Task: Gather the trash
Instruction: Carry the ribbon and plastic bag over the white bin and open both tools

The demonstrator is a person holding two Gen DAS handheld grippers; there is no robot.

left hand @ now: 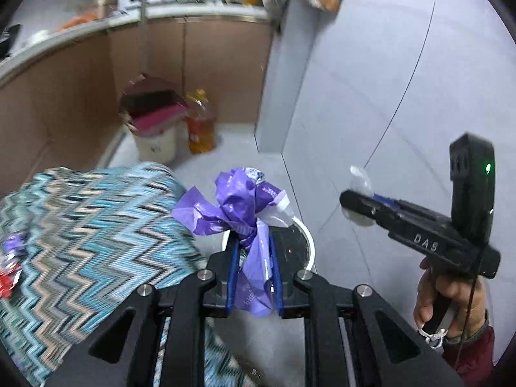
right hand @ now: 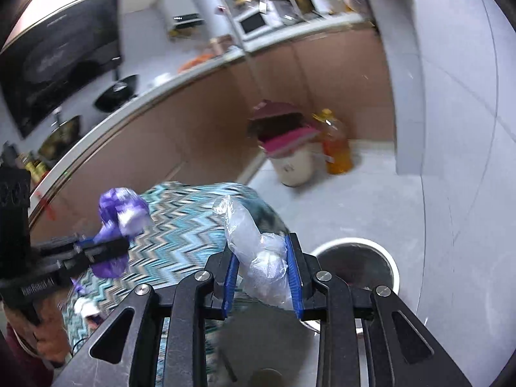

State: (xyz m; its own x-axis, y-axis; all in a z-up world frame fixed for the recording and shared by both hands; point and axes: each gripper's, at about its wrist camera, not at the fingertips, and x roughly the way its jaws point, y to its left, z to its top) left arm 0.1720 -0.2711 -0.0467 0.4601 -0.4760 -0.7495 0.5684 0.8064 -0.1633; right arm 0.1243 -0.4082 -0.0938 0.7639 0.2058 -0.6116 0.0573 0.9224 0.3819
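My left gripper (left hand: 254, 242) is shut on a crumpled purple plastic wrapper (left hand: 238, 203) and holds it over the white-rimmed trash bin (left hand: 306, 229) on the floor. My right gripper (right hand: 262, 248) is shut on a clear plastic bag (right hand: 248, 232), held just left of the same bin (right hand: 391, 261). The right gripper also shows in the left wrist view (left hand: 346, 201) with the clear bag (left hand: 359, 177) at its tip. The left gripper also shows in the right wrist view (right hand: 124, 243) with the purple wrapper (right hand: 122, 206).
A table with a zigzag teal cloth (left hand: 80, 225) stands to the left, with small wrappers (left hand: 9, 258) on it. A second bin with a maroon liner (left hand: 154, 122) and an oil bottle (left hand: 201, 125) stand by the brown cabinets. A grey wall (left hand: 387, 96) is to the right.
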